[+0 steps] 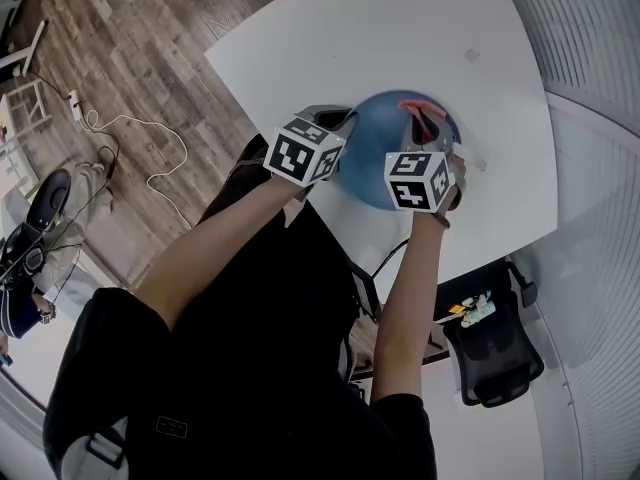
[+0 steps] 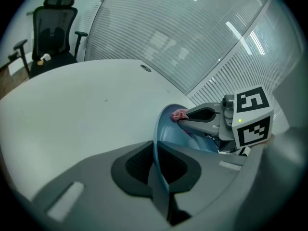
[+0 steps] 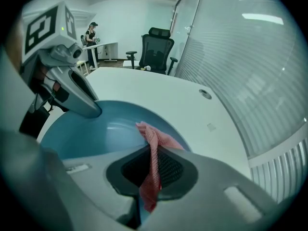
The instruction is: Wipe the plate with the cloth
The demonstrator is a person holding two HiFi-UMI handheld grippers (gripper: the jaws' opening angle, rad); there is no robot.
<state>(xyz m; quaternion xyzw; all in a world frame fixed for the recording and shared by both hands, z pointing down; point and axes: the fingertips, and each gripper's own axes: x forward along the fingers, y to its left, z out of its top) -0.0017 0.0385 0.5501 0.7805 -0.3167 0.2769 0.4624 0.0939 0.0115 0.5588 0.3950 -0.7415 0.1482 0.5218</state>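
Saw a white table (image 1: 400,38) with a round grommet (image 3: 206,94) set near its far edge. Noted a black office chair (image 1: 495,353) just beside the table, with small items (image 1: 478,308) on its seat. Spotted a white cable (image 1: 150,179) looped across the wood floor (image 1: 150,28). Made out a ribbed glass wall (image 1: 600,118) behind the table, and a person (image 3: 90,36) standing far off in the room.

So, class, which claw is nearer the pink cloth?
Right. The right claw is shut on the cloth, over the blue plate; the left claw clamps the plate's rim, apart from the cloth.
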